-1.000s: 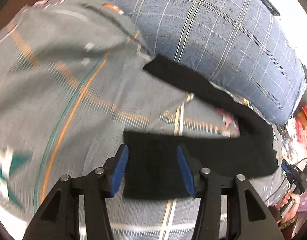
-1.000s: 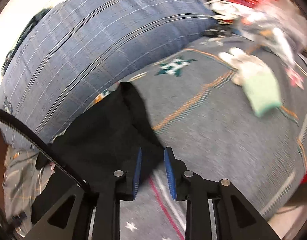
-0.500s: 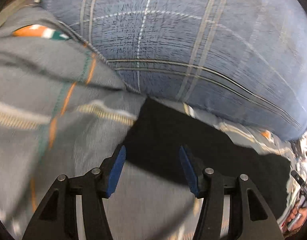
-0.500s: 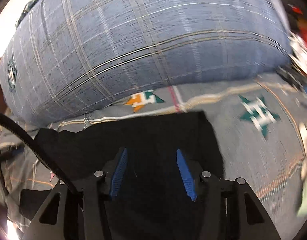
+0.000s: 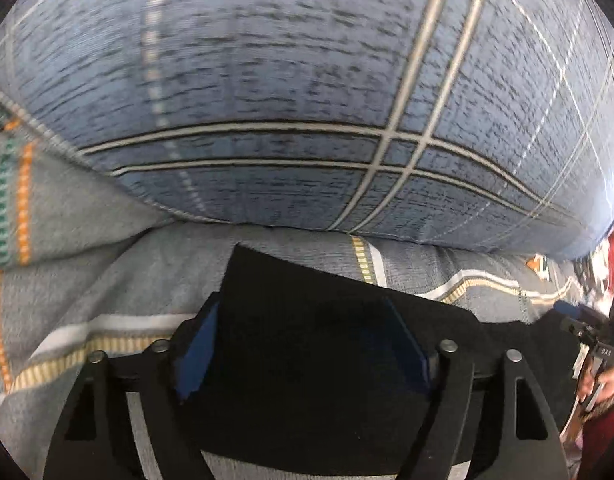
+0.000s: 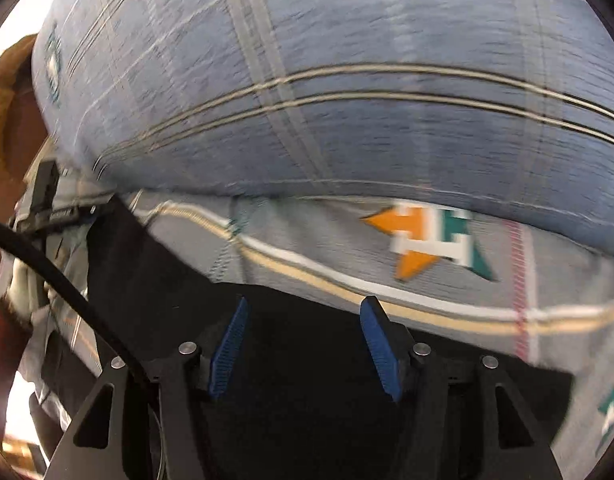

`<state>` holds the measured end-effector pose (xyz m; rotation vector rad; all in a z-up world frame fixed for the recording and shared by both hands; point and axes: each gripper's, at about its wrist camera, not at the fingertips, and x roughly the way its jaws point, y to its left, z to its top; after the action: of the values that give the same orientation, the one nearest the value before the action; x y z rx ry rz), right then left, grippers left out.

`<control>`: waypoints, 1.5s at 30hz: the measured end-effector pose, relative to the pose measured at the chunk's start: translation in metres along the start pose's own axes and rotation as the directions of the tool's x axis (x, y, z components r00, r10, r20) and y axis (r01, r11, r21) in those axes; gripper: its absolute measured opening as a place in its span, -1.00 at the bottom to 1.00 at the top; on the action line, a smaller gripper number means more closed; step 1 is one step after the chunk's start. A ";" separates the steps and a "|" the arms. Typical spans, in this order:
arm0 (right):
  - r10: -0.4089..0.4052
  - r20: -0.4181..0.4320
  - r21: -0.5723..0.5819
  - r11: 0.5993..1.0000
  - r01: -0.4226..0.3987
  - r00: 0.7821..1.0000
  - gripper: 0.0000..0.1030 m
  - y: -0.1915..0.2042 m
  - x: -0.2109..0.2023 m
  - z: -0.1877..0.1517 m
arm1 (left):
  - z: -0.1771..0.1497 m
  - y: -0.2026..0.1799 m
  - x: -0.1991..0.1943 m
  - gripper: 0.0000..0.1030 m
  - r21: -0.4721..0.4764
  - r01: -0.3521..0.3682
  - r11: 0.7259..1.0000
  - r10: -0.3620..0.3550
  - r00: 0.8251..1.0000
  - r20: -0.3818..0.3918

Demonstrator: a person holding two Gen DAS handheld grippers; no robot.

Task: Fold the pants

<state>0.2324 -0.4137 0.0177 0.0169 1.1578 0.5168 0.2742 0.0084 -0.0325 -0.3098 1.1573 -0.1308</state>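
Pants (image 5: 327, 344) flat on bedsheet (image 5: 87, 280), below pillow (image 5: 307, 80). Left gripper (image 5: 307, 352), right gripper (image 6: 307, 344) both released, straddling far edge (blurred). Advise: clamp corners evenly, lift together.

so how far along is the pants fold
Early to midway, as far as these views show. Done: the black pants lie flat on the grey bedspread, far edge near the blue plaid pillow. In hand: the left gripper and right gripper sit over that edge, jaws open, nothing gripped. Left: grasp and fold over; how many folds exist is hidden.
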 end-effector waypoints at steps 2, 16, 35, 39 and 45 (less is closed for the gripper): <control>0.005 -0.022 -0.027 1.000 -0.006 1.000 0.24 0.008 0.012 0.002 | -0.002 -0.006 0.001 0.53 0.039 -0.002 0.999 0.003 1.000 -0.005; -0.082 0.033 -0.149 0.985 0.086 0.996 -0.78 0.064 0.005 -0.008 | -0.031 -0.031 -0.058 -0.85 0.121 -0.051 0.991 0.036 0.992 0.120; -0.080 0.183 -0.096 0.990 0.099 0.980 -0.79 0.120 -0.099 -0.124 | -0.189 -0.066 -0.200 -0.84 0.204 -0.185 0.961 0.080 0.896 0.437; -0.071 0.179 -0.075 0.993 0.086 0.981 -0.79 0.126 -0.102 -0.165 | -0.231 -0.063 -0.202 -0.83 0.195 -0.183 0.963 0.082 0.895 0.438; -0.054 0.138 -0.016 0.998 0.056 0.989 -0.79 0.128 -0.096 -0.224 | -0.293 -0.049 -0.208 -0.72 0.154 -0.198 0.968 0.116 0.899 0.423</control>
<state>-0.0409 -0.3943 0.0437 0.0037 1.0154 0.4709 -0.0738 -0.0350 0.0586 -0.0617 0.7380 -0.0309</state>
